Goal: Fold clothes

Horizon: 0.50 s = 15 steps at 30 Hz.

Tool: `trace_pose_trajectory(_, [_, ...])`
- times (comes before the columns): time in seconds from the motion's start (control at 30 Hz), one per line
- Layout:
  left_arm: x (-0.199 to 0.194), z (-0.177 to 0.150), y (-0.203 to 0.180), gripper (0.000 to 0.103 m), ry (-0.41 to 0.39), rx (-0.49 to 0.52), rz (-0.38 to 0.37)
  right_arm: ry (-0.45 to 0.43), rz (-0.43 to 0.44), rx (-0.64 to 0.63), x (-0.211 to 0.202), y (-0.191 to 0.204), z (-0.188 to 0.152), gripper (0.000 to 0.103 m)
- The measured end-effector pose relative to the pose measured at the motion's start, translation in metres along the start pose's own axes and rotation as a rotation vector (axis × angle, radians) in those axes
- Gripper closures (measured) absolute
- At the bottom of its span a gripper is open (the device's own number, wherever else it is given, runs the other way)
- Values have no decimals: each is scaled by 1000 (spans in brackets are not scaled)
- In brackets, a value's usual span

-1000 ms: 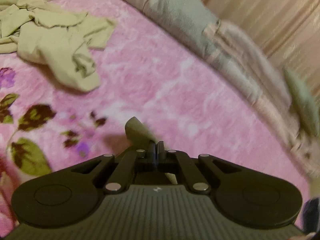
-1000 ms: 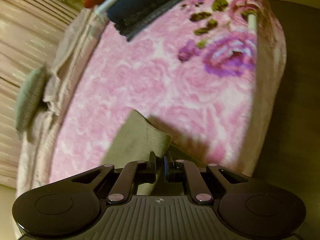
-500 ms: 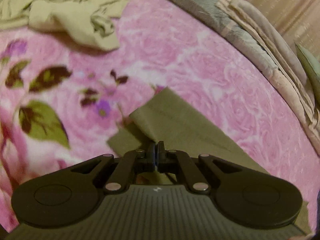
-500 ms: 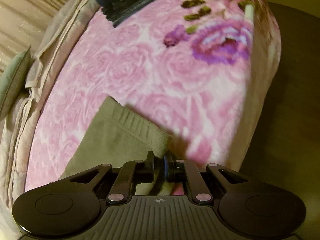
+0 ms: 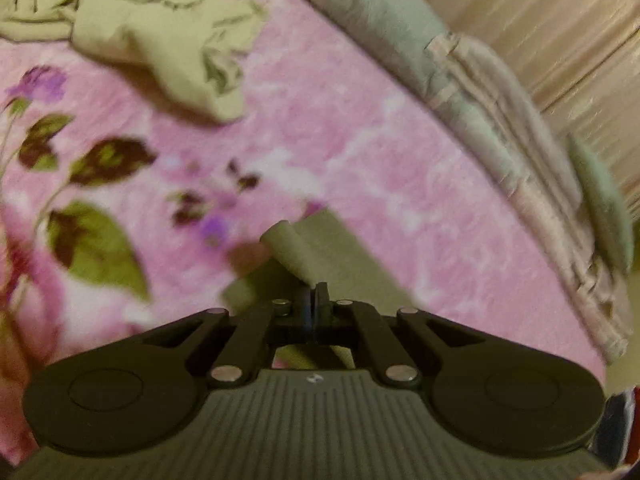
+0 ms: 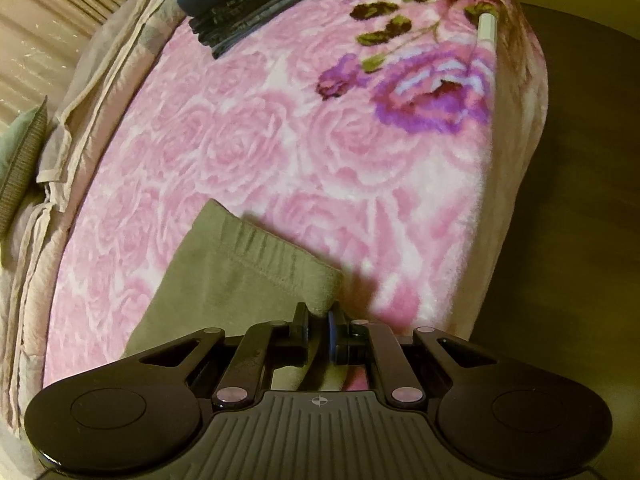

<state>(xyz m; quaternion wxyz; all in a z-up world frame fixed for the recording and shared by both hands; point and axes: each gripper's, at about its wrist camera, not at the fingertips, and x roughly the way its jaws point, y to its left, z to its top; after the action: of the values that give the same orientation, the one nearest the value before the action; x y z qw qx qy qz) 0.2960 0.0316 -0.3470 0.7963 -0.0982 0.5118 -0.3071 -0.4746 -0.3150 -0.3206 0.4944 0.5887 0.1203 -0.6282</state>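
Observation:
An olive-green garment [image 6: 240, 276] lies on the pink flowered blanket [image 6: 280, 148], its ribbed hem toward the bed's near edge. My right gripper [image 6: 319, 320] is shut on the hem's corner, close to the blanket's edge. In the left wrist view my left gripper [image 5: 313, 300] is shut on another corner of the same olive garment [image 5: 304, 252], which rolls up from the jaws; the cloth spreads flat just beyond it. A crumpled pale-green garment [image 5: 160, 44] lies farther off at the upper left.
Folded bedding [image 5: 480, 112] and a grey-green cushion [image 5: 604, 208] line the bed's far side by a beige curtain [image 5: 540, 28]. Dark folded clothes [image 6: 248, 4] sit at the head of the bed, a white stick [image 6: 487, 28] lies near its right edge, and dark floor [image 6: 580, 200] lies beyond.
The left gripper has shifted with the olive cloth, its held corner now rolling up over the jaws and less flat cloth showing. The right gripper has barely moved, still pinching the hem.

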Motion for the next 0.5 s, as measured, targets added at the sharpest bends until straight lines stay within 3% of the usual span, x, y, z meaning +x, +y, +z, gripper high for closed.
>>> trace_pose_trajectory(0.17, [18, -14, 2, 103, 29, 39, 53, 21, -26, -27, 5, 7, 0, 96])
trace_pose_trajectory(0.23, [19, -12, -1, 103, 30, 56, 58, 23, -26, -28, 0, 8, -2, 73])
trace_pose_trajectory(0.27, [20, -11, -3, 103, 30, 64, 60, -3, -56, -38, -7, 11, -4, 46])
trace_pose_trajectory(0.3, [19, -10, -3, 103, 36, 66, 60, -35, -93, -50, -16, 14, -7, 32])
trace_pose_trajectory(0.33, [18, -9, -2, 103, 42, 68, 60, -72, -113, -66, -26, 18, -12, 33])
trace_pose_trajectory(0.4, [16, -7, -3, 103, 50, 73, 59, -81, -50, -63, -44, 25, -28, 34])
trace_pose_trajectory(0.43, [14, -6, -2, 103, 51, 72, 58, -48, 15, -52, -49, 29, -39, 37])
trace_pose_trajectory(0.47, [15, -6, -2, 103, 53, 69, 58, 9, 88, -36, -50, 34, -51, 50])
trace_pose_trajectory(0.5, [16, -6, -2, 103, 53, 62, 58, 79, 153, -15, -48, 42, -67, 54])
